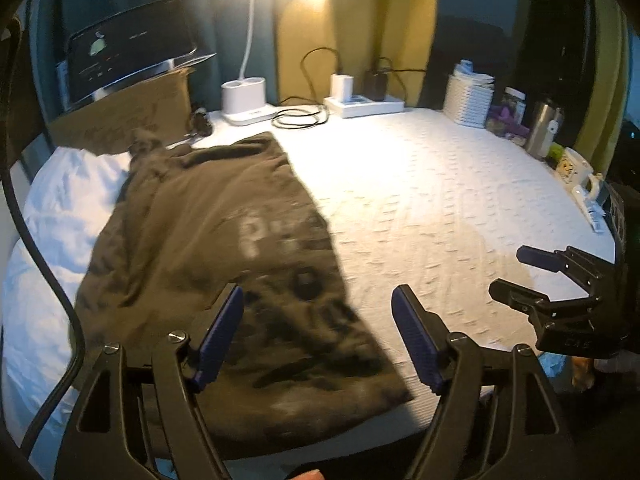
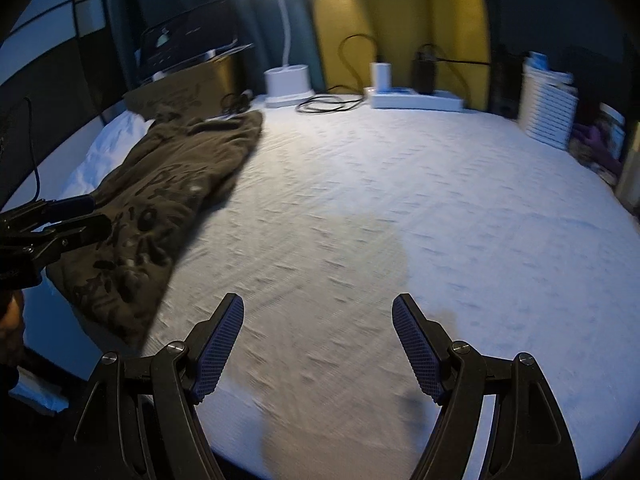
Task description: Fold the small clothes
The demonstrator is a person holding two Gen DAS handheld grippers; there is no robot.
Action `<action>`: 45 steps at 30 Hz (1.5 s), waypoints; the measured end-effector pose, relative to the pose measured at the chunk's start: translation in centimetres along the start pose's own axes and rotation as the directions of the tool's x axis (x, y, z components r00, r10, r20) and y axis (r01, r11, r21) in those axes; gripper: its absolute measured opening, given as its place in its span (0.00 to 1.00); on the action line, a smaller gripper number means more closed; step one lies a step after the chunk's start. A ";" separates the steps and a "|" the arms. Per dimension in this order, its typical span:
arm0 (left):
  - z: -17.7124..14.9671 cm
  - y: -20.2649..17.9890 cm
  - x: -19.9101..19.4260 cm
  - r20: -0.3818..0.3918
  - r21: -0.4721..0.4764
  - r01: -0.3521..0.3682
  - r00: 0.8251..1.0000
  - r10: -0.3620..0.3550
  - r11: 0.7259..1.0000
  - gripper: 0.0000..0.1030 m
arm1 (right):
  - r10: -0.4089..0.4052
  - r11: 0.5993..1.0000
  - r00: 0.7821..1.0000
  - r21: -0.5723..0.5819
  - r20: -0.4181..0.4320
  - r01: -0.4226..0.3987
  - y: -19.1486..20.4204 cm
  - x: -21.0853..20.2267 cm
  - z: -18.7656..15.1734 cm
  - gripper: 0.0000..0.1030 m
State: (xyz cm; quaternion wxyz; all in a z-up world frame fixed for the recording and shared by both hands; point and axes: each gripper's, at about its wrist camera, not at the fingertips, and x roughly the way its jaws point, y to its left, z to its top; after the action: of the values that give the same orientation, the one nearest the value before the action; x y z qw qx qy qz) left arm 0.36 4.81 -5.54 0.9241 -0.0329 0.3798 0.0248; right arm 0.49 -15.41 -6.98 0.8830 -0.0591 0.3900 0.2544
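A dark olive printed garment [image 1: 224, 256] lies folded lengthwise on the left part of the white table cover [image 1: 440, 208], partly over a white cloth [image 1: 68, 208]. My left gripper [image 1: 318, 300] hovers open above the garment's near right edge, nothing between its blue pads. In the right wrist view the same garment [image 2: 160, 208] lies at the left, and my right gripper [image 2: 318, 308] stands open over bare white cover [image 2: 400, 200], holding nothing. Each gripper shows in the other's view: the right gripper [image 1: 524, 272] at the right edge, the left gripper [image 2: 92, 212] at the left edge.
Along the back edge stand a laptop [image 1: 128, 56] on a cardboard box [image 1: 132, 116], a lit desk lamp [image 1: 246, 100], a power strip with chargers and cables [image 1: 364, 100], a stack of white items [image 1: 470, 100], a steel bottle [image 1: 542, 128] and a mug [image 1: 576, 168].
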 end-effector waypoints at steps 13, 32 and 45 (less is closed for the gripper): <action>1.2 -5.1 -1.0 0.062 0.043 0.056 0.996 -0.059 0.998 0.79 | -0.128 0.990 0.990 0.066 0.054 0.124 -5.2 -5.4 -2.1 0.76; 4.5 -8.4 -6.5 0.247 0.117 0.030 0.967 -0.058 0.993 0.84 | -0.232 0.973 0.944 0.060 0.233 0.224 -6.8 -13.2 0.3 0.81; 6.0 -8.1 -11.8 0.432 0.090 -0.028 0.902 -0.013 0.996 0.87 | -0.227 0.973 0.890 0.061 0.396 0.221 -4.8 -19.4 3.8 0.92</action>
State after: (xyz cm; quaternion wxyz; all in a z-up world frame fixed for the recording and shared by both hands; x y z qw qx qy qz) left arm -3.22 -2.98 7.33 0.9857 0.0186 0.1664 0.0171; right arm -5.60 -26.25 9.11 0.9679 -0.0438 0.1933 0.1548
